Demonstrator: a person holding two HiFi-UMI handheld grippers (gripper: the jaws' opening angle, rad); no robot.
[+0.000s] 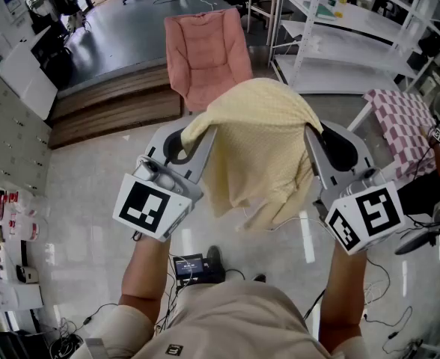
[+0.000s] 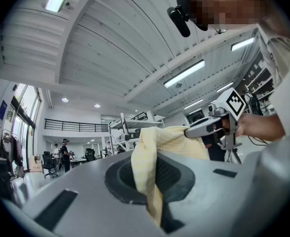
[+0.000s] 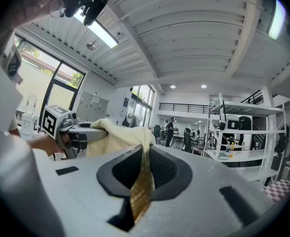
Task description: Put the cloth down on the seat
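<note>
A pale yellow cloth (image 1: pixel 261 140) hangs spread between my two grippers, held up in front of me above the floor. My left gripper (image 1: pixel 195 135) is shut on its left edge, and in the left gripper view the cloth (image 2: pixel 146 174) is pinched between the closed jaws. My right gripper (image 1: pixel 314 137) is shut on the right edge, and the cloth (image 3: pixel 142 179) shows clamped in its jaws in the right gripper view. The seat, a pink padded chair (image 1: pixel 205 54), stands farther ahead, beyond the cloth and apart from it. Each gripper view also shows the other gripper (image 2: pixel 219 125) (image 3: pixel 68 127) across the cloth.
White shelving (image 1: pixel 355 21) stands at the back right, and a checked pink cloth (image 1: pixel 403 122) lies on a low piece at the right. A wooden step (image 1: pixel 115 103) runs behind the chair on the left. Cables and a small device (image 1: pixel 190 266) lie by my feet.
</note>
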